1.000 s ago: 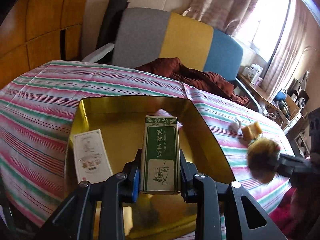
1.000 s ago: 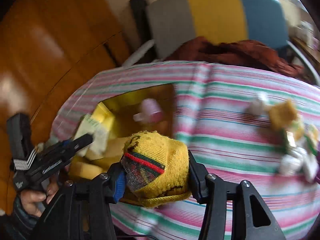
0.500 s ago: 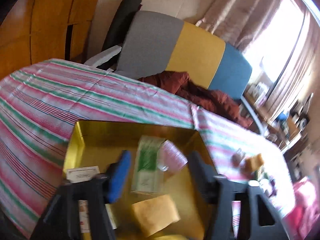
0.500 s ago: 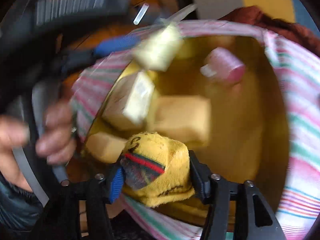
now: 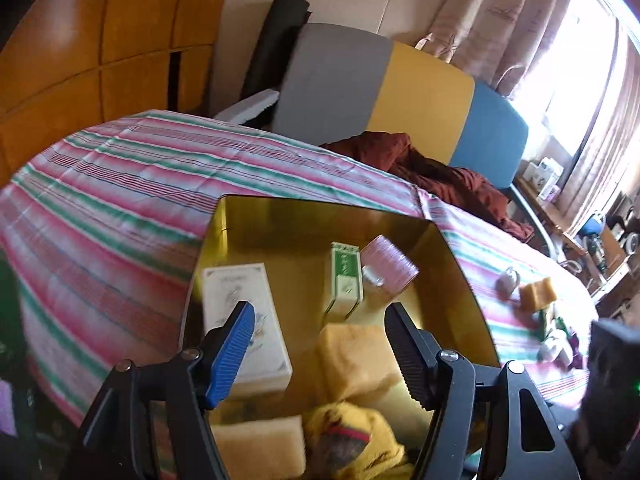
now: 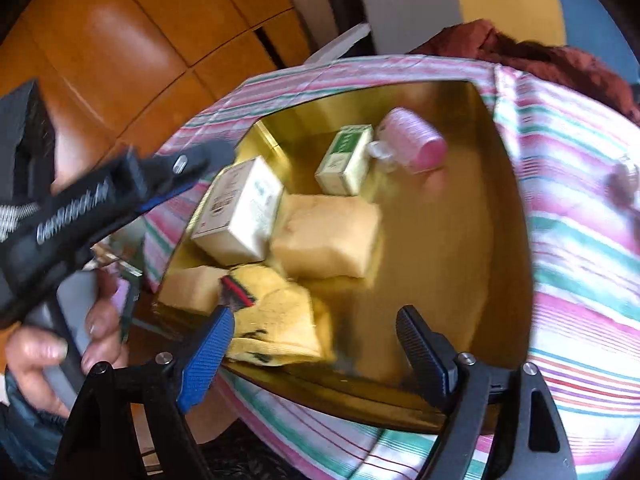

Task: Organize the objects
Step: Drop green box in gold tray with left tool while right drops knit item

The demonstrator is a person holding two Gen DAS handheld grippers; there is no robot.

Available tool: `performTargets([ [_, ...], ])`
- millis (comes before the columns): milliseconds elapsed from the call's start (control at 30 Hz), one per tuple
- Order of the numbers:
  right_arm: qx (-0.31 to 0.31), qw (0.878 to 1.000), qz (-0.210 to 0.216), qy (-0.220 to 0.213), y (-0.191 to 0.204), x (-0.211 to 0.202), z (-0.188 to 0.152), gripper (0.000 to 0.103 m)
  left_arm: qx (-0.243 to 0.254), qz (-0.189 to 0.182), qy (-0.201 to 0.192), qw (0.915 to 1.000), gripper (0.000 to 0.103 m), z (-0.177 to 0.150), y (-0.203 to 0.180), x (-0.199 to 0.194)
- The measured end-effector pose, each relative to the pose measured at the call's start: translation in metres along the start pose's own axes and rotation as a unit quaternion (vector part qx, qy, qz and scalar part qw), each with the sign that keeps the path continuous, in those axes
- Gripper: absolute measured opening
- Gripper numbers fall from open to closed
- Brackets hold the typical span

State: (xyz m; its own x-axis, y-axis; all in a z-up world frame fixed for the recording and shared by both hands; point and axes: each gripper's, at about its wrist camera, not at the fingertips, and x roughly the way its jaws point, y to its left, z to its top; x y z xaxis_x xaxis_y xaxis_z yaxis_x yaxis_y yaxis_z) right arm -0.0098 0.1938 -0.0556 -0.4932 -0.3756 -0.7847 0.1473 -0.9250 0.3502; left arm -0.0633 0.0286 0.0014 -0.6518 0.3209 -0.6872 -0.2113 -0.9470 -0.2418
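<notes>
A gold tray (image 5: 320, 206) (image 6: 516, 240) sits on the striped cloth. In it are a green box (image 5: 345, 280) (image 6: 346, 164), a pink cylinder (image 5: 390, 270) (image 6: 416, 144), a white box (image 5: 244, 320) (image 6: 240, 210), a yellow sponge (image 5: 356, 356) (image 6: 328, 236) and a second sponge (image 5: 260, 452) (image 6: 192, 288). A yellow sock (image 5: 356, 448) (image 6: 276, 320) lies in the near corner. My left gripper (image 5: 320, 344) hangs open above the tray, holding nothing. The jaws of my right gripper (image 6: 316, 352) are opening; the sock lies loose just beyond the blue finger, clear of the pads.
A small white thing (image 5: 506, 280) and an orange sponge piece (image 5: 538, 294) lie on the cloth right of the tray. Behind the table are a grey, yellow and blue backrest (image 5: 400, 92) and a red-brown garment (image 5: 440, 172). A hand (image 6: 48, 352) grips the left tool.
The left gripper opened, let go of the green box into the tray and drew back. The right gripper came down over the tray and released the yellow sock into its near corner.
</notes>
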Motion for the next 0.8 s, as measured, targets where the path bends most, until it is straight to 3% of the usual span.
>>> performTargets([
  [167,-0.02,0.997,-0.073,-0.035,0.003,-0.021,-0.005,0.086,0.011,0.019,-0.016,0.9996,0.074,-0.012,-0.004,-0.015],
  [333,-0.021,0.992,-0.115,-0.055,0.001,-0.03,-0.007,0.086,0.037,0.044,-0.031,0.9978,0.079,-0.018,-0.015,-0.024],
  [800,0.011,0.979,-0.175,-0.101,-0.015,-0.06,-0.013,0.086,0.072,0.048,-0.038,0.9955,0.084,-0.029,-0.038,-0.033],
])
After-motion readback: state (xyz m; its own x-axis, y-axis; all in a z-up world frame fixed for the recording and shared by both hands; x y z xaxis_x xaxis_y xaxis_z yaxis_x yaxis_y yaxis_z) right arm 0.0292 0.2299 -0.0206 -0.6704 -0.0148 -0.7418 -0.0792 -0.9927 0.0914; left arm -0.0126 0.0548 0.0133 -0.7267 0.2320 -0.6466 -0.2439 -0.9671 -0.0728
